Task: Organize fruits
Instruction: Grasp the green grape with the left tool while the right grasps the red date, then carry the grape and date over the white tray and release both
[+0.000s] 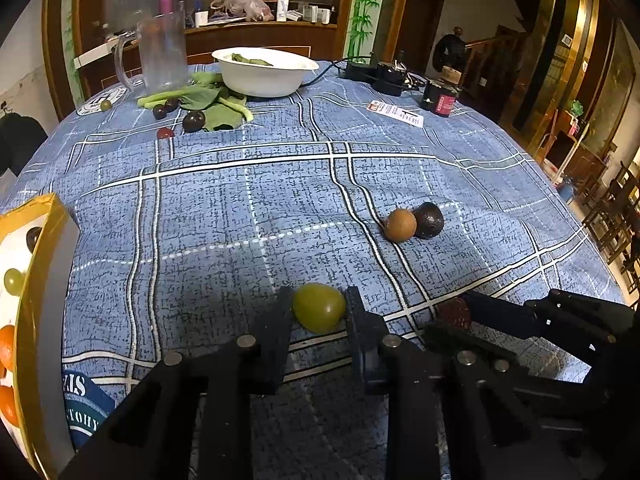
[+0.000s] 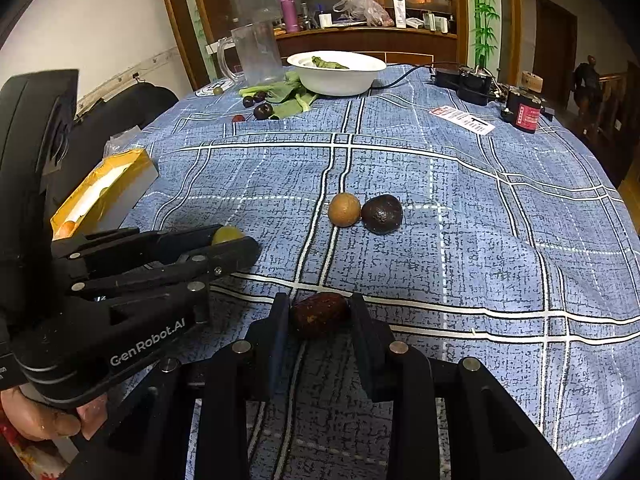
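Fruit sorting, partly done. Box (image 1: 30,264), gold-rimmed, white inside, at the table's left edge: holds a grape, a dark plum and orange fruits, as far as visible. Left gripper (image 1: 319,308): fingers closed on a green grape (image 1: 319,307), smooth, glossy and oval, right of the box and just above the cloth (image 1: 240,208). Right gripper (image 2: 320,314): fingers clamped on a red date (image 2: 319,314), dark and wrinkled, further right of the box. Still loose: a brown fruit (image 2: 344,209) touching a black avocado (image 2: 382,214), well right of the box; dark plums (image 1: 194,121), a red fruit (image 1: 165,133) and a small green grape (image 1: 105,105) beyond the box, among the greens (image 1: 208,100) beside the white bowl (image 1: 264,74). Judged roughly half complete.
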